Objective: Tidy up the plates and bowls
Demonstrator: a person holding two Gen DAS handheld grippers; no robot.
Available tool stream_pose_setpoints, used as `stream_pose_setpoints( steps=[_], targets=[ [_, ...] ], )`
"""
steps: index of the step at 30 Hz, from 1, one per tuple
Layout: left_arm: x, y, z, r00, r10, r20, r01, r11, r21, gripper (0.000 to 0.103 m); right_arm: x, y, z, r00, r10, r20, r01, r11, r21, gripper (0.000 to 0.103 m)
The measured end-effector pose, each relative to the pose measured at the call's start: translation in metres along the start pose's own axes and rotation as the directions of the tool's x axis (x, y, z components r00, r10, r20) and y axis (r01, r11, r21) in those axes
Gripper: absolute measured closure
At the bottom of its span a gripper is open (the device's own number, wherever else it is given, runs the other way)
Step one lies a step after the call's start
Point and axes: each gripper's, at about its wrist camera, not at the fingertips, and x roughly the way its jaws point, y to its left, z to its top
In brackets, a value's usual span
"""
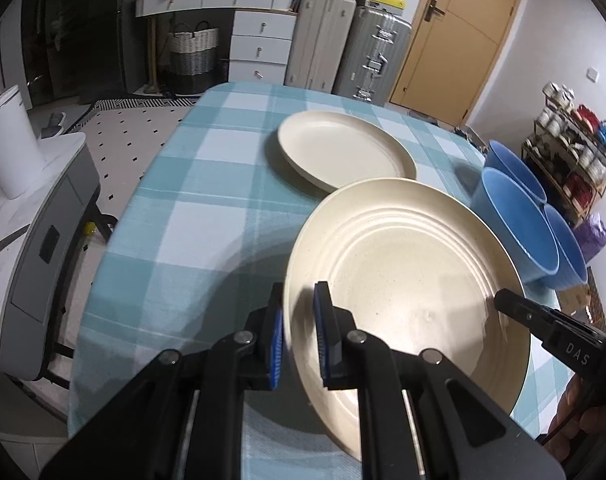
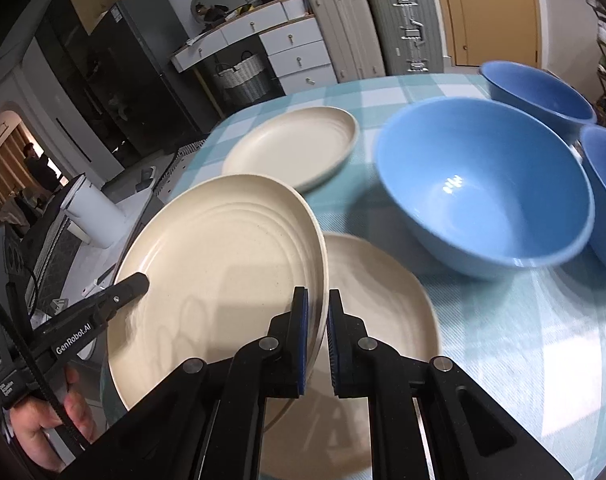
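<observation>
With our left gripper (image 1: 299, 328) and right gripper (image 2: 317, 340) both clamped on opposite rims, we hold the plate (image 2: 219, 276) tilted above the bench (image 1: 207, 208), beside three empty blue bowls (image 2: 483, 188).

Ahead of my left gripper (image 1: 299, 336) and beyond the held plate (image 1: 403, 272), a second plate (image 1: 343, 152) is blocking the way; open tablecloth (image 1: 207, 184) is lying to its left. Three blue bowls (image 2: 487, 188) are crowding my right gripper's (image 2: 317, 340) front-right.
</observation>
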Motion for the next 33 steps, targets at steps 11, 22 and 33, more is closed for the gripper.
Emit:
stream_pose_setpoints(
  steps=[11, 22, 33],
  targets=[
    [0.013, -0.028, -0.020, 0.999, 0.011, -0.034, -0.010, 0.999, 0.040, 0.092, -0.008, -0.040, -0.035, 1.000, -0.019, -0.022, 0.020, 0.998, 0.055, 0.095],
    [0.019, -0.041, -0.023, 0.999, 0.012, -0.038, -0.010, 0.998, 0.065, 0.092, -0.010, -0.051, -0.040, 0.999, -0.044, -0.019, 0.045, 0.997, 0.064, 0.095],
    [0.027, -0.044, -0.024, 0.999, 0.016, -0.047, -0.012, 0.997, 0.075, 0.091, -0.008, -0.053, -0.042, 0.998, -0.067, -0.019, 0.068, 0.996, 0.054, 0.095]
  ],
)
